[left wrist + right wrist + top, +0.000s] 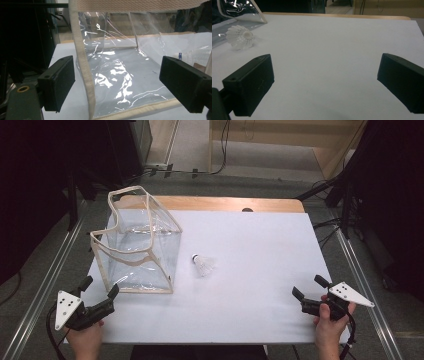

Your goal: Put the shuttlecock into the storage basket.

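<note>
— High view first: where are the two grippers sitting?

— Both are resting at the near edge of the white table (260, 250). The left gripper (100, 287) is pointing its spread jaws at the near corner of the clear bag (137, 245), just short of it, gripping nothing. The right gripper (307, 287) is lying at the far right, jaws also standing wide apart, with bare table between them.

— And what is the left gripper's own camera showing?

— The left gripper (117, 80) is framing the clear bag (120, 70); the bag's beige trimmed edge is running down between the open jaws, though neither pad is pressing on it.

— Where is the shuttlecock lying?

— The shuttlecock (202, 264) is lying on its side near the middle of the table, just beside the bag's right wall, well apart from both grippers. From the right gripper (325, 82) view, the shuttlecock (240, 37) is showing up at the far left, beyond the jaws, with the bag's corner (242, 10) behind it.
</note>
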Demonstrator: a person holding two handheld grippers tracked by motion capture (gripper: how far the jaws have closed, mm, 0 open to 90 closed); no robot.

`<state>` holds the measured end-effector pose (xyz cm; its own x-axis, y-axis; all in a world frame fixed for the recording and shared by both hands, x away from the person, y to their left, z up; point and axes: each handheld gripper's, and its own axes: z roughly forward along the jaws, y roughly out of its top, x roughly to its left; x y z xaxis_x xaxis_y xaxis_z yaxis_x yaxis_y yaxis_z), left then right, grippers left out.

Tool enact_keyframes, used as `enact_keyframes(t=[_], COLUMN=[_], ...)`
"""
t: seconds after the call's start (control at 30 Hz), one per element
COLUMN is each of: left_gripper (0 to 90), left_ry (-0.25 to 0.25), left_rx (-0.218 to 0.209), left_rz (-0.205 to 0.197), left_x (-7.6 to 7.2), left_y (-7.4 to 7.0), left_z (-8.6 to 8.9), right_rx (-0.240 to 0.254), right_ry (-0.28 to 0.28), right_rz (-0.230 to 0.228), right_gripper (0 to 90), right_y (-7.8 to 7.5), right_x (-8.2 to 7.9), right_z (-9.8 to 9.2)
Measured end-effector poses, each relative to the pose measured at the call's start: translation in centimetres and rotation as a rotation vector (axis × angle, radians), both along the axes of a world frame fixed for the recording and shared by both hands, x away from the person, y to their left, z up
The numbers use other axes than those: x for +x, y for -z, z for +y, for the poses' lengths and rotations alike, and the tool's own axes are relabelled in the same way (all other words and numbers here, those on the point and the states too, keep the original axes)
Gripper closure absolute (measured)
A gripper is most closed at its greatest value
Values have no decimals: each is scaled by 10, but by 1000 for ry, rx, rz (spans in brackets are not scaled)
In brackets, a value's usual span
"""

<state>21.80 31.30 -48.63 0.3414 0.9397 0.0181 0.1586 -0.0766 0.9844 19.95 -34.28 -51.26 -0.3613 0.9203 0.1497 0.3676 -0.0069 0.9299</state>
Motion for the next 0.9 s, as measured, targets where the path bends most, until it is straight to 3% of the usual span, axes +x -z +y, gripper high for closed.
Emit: enact_keyframes(t=[0.23, 0.53, 0.9], left_gripper=[137, 137, 137], left_ry=[5, 4, 1], left_rx=[-2, 4, 10], left_rz=[1, 2, 7], left_x=[0, 1, 1], left_y=[0, 0, 0], left_z=[0, 0, -1], right_rx=[-35, -6, -28], right_ry=[1, -2, -59], right_rz=[-8, -25, -25], right_gripper=[0, 0, 0], right_y=[-2, -8, -28], right_x=[-1, -3, 3], right_z=[4, 2, 23])
